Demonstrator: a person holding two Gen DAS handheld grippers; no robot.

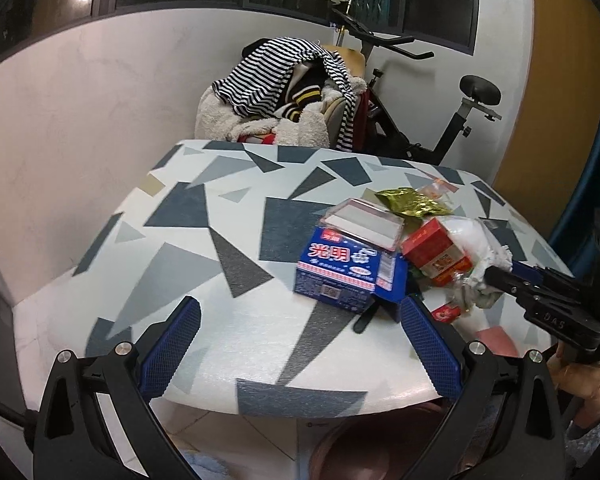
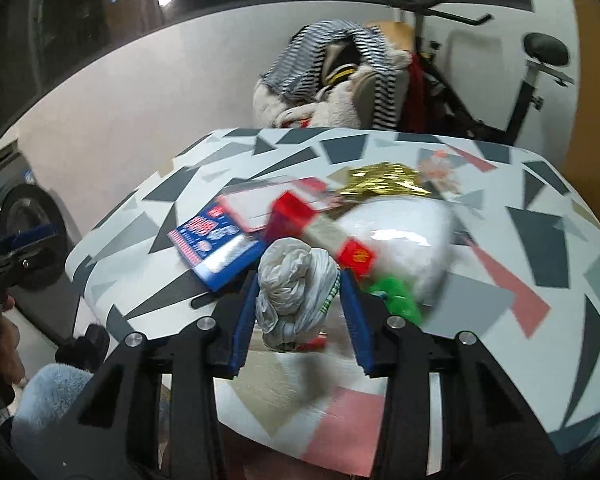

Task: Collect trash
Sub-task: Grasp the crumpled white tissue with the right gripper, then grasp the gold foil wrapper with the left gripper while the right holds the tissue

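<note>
A pile of trash lies on the patterned table (image 1: pixel 204 216): a blue carton (image 1: pixel 340 276) with an open flap, a red box (image 1: pixel 432 244), a gold foil wrapper (image 1: pixel 412 202) and a white plastic bag (image 1: pixel 468 236). My left gripper (image 1: pixel 300 340) is open and empty just in front of the blue carton. My right gripper (image 2: pixel 300 292) is shut on the knotted neck of the white plastic bag (image 2: pixel 296 280), whose bulging body (image 2: pixel 404 240) lies beyond with the red box (image 2: pixel 300 208). The right gripper also shows in the left wrist view (image 1: pixel 500 276).
A chair heaped with striped and fleecy clothes (image 1: pixel 284 92) stands behind the table, with an exercise bike (image 1: pixel 420 92) to its right. A washing machine (image 2: pixel 20 208) stands at the left. A brown bin (image 1: pixel 360 448) sits under the table's near edge.
</note>
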